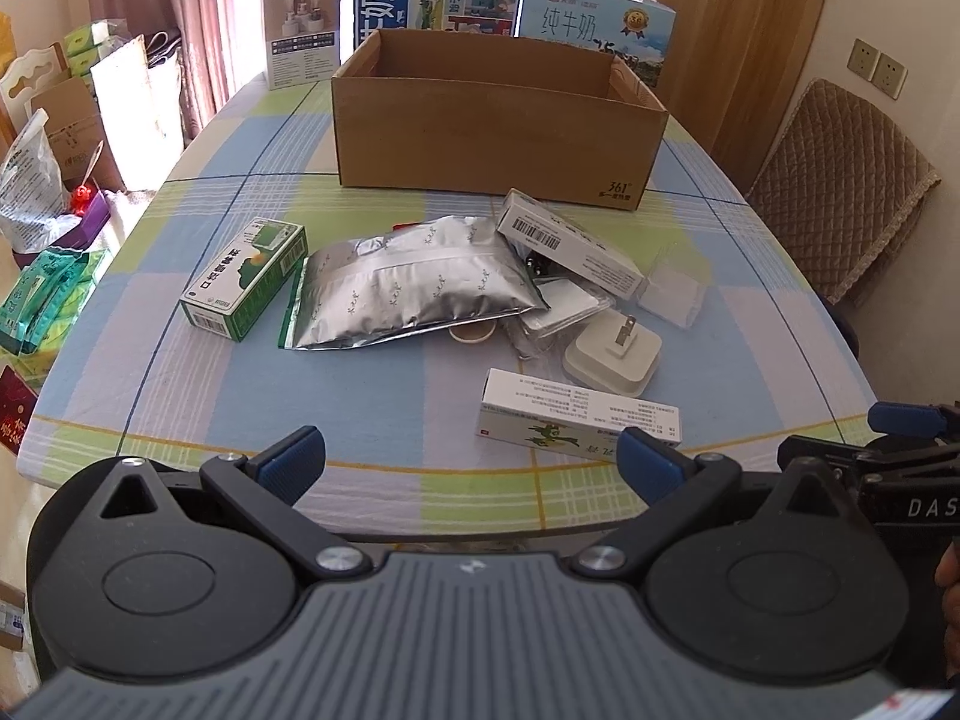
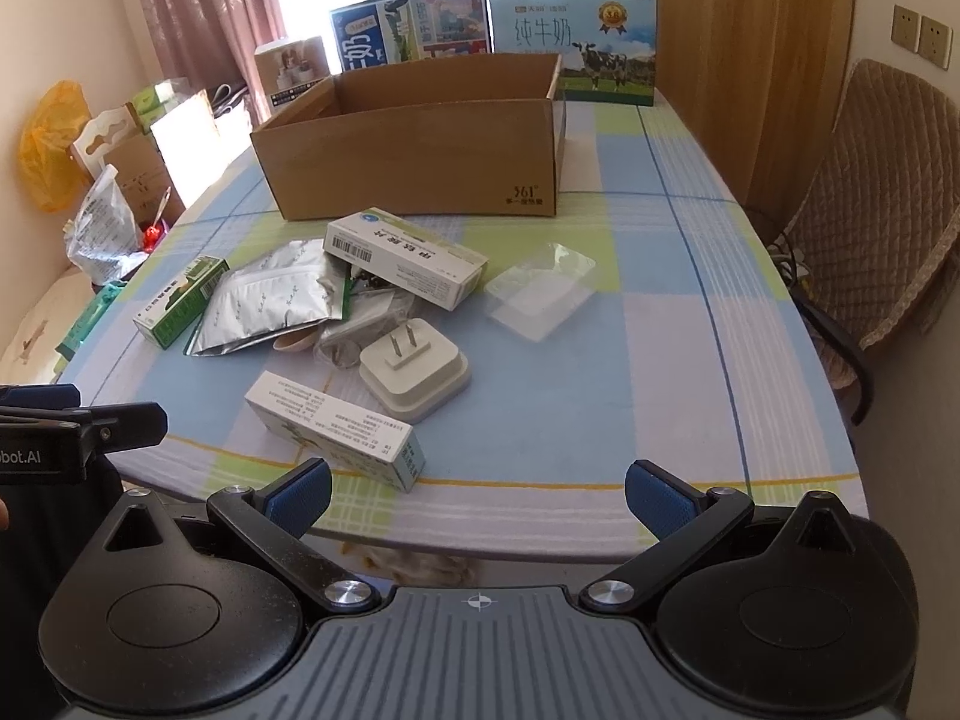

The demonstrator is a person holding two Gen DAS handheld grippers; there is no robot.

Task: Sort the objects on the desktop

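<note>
An open cardboard box (image 1: 498, 120) (image 2: 414, 144) stands at the far middle of the table. Before it lies a pile: a green carton (image 1: 246, 279) (image 2: 180, 300), a silver foil pouch (image 1: 408, 288) (image 2: 270, 306), a long white carton with a barcode (image 1: 570, 243) (image 2: 408, 255), a clear plastic tray (image 1: 672, 291) (image 2: 540, 297), a white plug adapter (image 1: 612, 357) (image 2: 414, 375) and a white-green carton (image 1: 576, 417) (image 2: 336, 426) nearest me. My left gripper (image 1: 474, 459) and right gripper (image 2: 480, 489) are open and empty at the table's near edge.
Milk cartons (image 1: 594, 24) (image 2: 576, 48) and a small printed box (image 1: 303, 36) stand behind the cardboard box. A quilted chair (image 1: 840, 192) (image 2: 888, 210) is at the right. Bags and boxes (image 1: 54, 192) crowd the floor at the left. The table has a checked cloth (image 1: 210, 384).
</note>
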